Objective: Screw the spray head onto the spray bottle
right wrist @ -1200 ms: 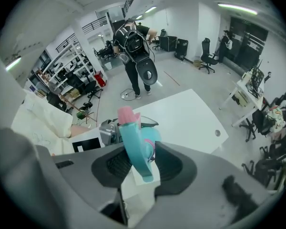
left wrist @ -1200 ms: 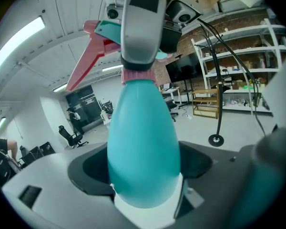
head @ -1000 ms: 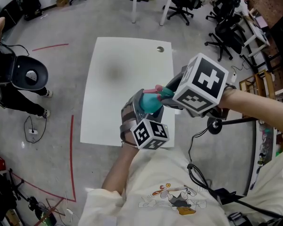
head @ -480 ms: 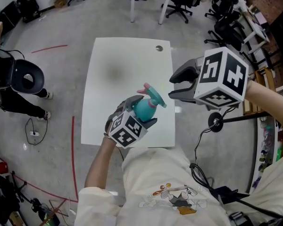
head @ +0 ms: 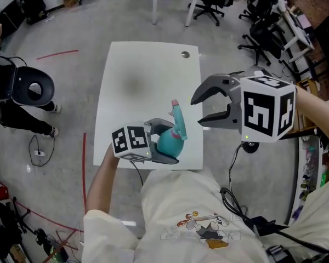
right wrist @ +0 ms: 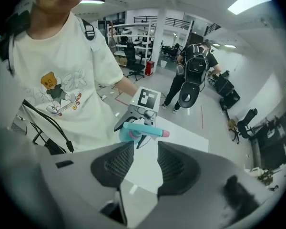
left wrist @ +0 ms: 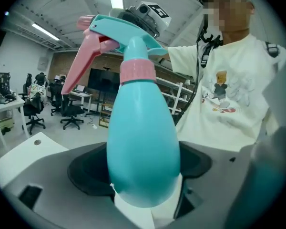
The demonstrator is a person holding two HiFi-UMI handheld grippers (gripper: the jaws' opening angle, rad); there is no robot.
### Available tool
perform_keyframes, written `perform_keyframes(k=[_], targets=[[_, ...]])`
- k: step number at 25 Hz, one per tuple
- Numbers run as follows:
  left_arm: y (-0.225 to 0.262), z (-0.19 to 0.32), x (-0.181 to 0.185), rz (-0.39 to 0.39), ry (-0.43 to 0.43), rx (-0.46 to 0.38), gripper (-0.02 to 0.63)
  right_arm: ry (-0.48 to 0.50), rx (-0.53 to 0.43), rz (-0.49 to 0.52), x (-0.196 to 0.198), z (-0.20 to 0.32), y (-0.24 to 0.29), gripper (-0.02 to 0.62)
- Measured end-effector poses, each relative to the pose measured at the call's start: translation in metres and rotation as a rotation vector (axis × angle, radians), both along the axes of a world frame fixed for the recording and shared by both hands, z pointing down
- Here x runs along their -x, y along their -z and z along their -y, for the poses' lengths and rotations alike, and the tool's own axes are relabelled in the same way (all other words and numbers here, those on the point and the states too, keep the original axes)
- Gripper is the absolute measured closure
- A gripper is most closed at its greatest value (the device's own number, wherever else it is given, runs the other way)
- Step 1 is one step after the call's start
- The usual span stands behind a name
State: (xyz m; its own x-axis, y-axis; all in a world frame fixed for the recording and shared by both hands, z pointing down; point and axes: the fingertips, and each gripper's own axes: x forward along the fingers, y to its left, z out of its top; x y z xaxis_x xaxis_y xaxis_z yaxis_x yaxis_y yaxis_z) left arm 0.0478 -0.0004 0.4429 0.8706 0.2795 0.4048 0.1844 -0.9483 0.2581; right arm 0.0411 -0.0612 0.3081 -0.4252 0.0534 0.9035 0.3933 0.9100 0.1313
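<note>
The left gripper is clamping its jaws on the rounded lower body of the teal spray bottle, holding it at the lower centre of the head view, over the near edge of the white table. The spray head is sitting on the bottle's neck above a pink collar, with its pink trigger sticking out to one side. The right gripper is hanging just right of the bottle with its jaws standing apart and gripping nothing. In the right gripper view the bottle is showing beyond the gap between them, clear of both pads. That gripper's marker cube is covering much of the right middle of the head view. The tabletop is lying bare apart from a small round hole near its far right corner. Office chairs are crowding the upper right of the frame. A person in black is standing at the left edge, red tape lines are running across the floor beside the table, and a black cable is trailing down at the lower right.
</note>
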Motion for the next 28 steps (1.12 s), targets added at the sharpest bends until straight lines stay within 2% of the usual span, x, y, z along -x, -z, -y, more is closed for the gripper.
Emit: perform_keyframes(k=[6, 11, 15, 17, 22, 28], targets=[[0.016, -0.024, 0.002, -0.023, -0.203, 0.095, 0.195, 0.161, -0.037, 0.015, 0.009, -0.018, 0.015, 0.457], [0.025, -0.040, 0.003, 0.004, -0.355, 0.114, 0.195, 0.300, -0.100, 0.021, 0.012, -0.029, 0.025, 0.457], [0.040, -0.055, 0.002, -0.031, -0.466, 0.147, 0.195, 0.437, -0.123, -0.038, -0.001, -0.044, 0.021, 0.457], [0.047, -0.063, 0.003, -0.043, -0.518, 0.164, 0.195, 0.472, -0.141, -0.060, -0.004, -0.048, 0.020, 0.457], [0.047, -0.077, -0.002, 0.020, -0.598, 0.154, 0.196, 0.538, -0.158, -0.100, -0.006, -0.061, 0.018, 0.457], [0.052, -0.078, -0.011, 0.035, -0.619, 0.138, 0.195, 0.598, -0.098, -0.141, -0.013, -0.084, 0.006, 0.457]])
